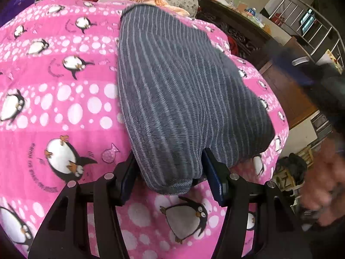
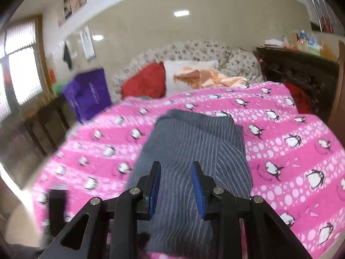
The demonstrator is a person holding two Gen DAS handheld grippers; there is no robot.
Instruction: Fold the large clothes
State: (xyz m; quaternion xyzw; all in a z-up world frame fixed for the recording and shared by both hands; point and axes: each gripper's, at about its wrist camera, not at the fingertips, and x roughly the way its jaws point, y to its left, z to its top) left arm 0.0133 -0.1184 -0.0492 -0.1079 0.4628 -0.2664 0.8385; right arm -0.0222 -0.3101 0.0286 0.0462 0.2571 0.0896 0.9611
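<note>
Pink fleece blanket (image 1: 64, 99) is spread over pretty much the whole bed, fuzzy pile printed with white dots and cartoon penguins, and it drops off at the right side toward dark carved wooden furniture (image 1: 235, 30). At the head of the bed a floral padded headboard (image 2: 194, 47) is seen, with a red cushion (image 2: 146, 82), a white pillow (image 2: 185, 71) and a crumpled peach cloth with a fringed edge (image 2: 207, 76) piled against it. A purple bag (image 2: 90, 92) is parked at the far left, near the window.

On top of the blanket the striped garment (image 1: 176, 90) is laid out: grey-blue knit with thin pale stripes, folded into a long thick slab with rounded, puffy edges. Plenty of bare blanket is left open on its left side, less on its right.

Its near end is bunched between the fingers of the left gripper (image 1: 170, 172), and the blue pads look pressed into the fabric on both sides, so it's being grasped there.

The right gripper (image 2: 175, 183) is seen over the near part of the same garment (image 2: 200, 142) in its own view, jaws partly apart. Whether cloth is actually pinched between those pads cannot be told, since that view is blurred. A smeared hand (image 1: 323, 185) is caught at the right edge of the left wrist view.
</note>
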